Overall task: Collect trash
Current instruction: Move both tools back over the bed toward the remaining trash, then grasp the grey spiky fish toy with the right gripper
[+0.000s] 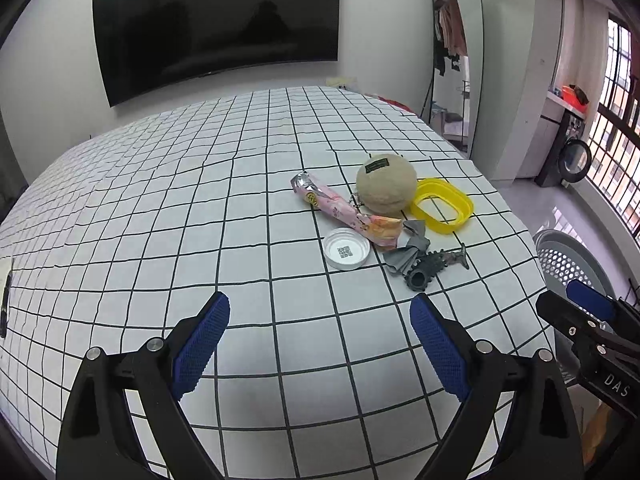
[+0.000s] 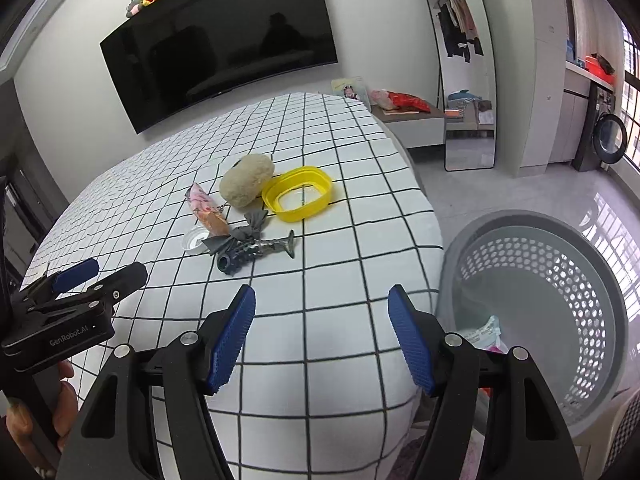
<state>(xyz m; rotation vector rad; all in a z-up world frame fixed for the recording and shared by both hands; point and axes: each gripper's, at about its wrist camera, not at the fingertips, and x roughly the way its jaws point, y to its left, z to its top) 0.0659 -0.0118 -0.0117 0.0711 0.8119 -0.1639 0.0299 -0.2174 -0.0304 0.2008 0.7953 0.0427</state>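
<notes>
A cluster of items lies on the checked tablecloth [image 1: 200, 220]: a pink snack wrapper [image 1: 340, 208], a white jar lid [image 1: 346, 248], a crumpled grey wrapper [image 1: 408, 248], a dark toy fish [image 1: 436, 266], a beige plush ball [image 1: 386, 190] and a yellow lid ring [image 1: 442, 205]. The same cluster shows in the right wrist view: the wrapper [image 2: 208, 210], the fish [image 2: 256, 250], the plush [image 2: 246, 184], the ring [image 2: 298, 194]. My left gripper [image 1: 320, 344] is open and empty, short of the cluster. My right gripper [image 2: 322, 332] is open and empty over the table's near edge.
A grey perforated basket [image 2: 560, 280] stands on the floor right of the table, with a white-pink packet [image 2: 486, 334] inside. A black TV [image 1: 216, 28] hangs on the far wall. A standing mirror [image 2: 468, 80] leans at the right. The left gripper also shows in the right wrist view [image 2: 100, 274].
</notes>
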